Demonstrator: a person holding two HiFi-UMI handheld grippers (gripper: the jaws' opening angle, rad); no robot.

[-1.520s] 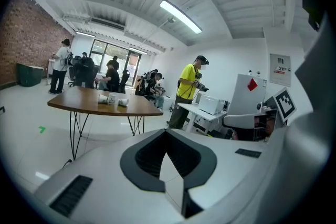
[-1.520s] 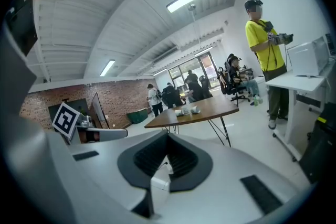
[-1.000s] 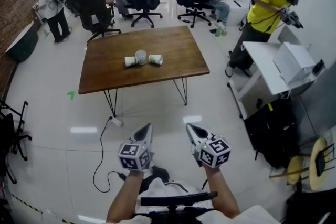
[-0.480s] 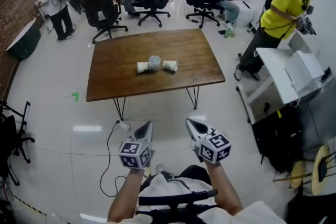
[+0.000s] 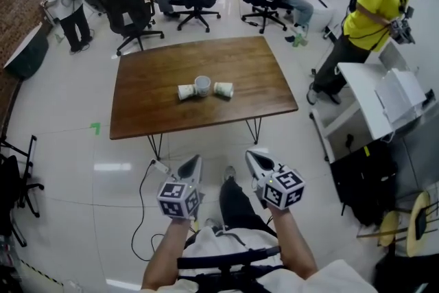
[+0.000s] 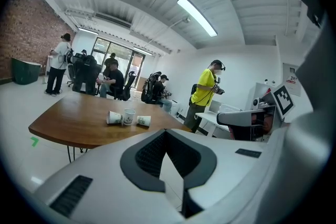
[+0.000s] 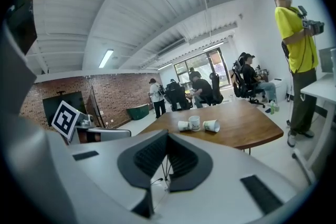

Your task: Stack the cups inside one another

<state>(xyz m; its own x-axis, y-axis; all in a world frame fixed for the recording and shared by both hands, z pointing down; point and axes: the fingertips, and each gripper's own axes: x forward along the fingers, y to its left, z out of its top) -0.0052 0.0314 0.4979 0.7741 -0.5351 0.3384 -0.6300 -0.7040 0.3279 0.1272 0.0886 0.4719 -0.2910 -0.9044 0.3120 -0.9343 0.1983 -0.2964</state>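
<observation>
Your head camera looks steeply down from above your arms, with the left gripper [image 5: 195, 161] and right gripper [image 5: 250, 156] close below it and the counter [image 5: 158, 113] well ahead. Each gripper camera sits right behind its own fingers [image 6: 149, 152], facing along them, nearly level, across the room. All three views share the counter and the cups [image 5: 204, 88] on it, far off.

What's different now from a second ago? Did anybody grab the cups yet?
The table looks nearer now and a leg has stepped forward, walking toward it. Nothing was grabbed. The left gripper and right gripper stay shut and empty, and the three cups sit untouched as before.
</observation>
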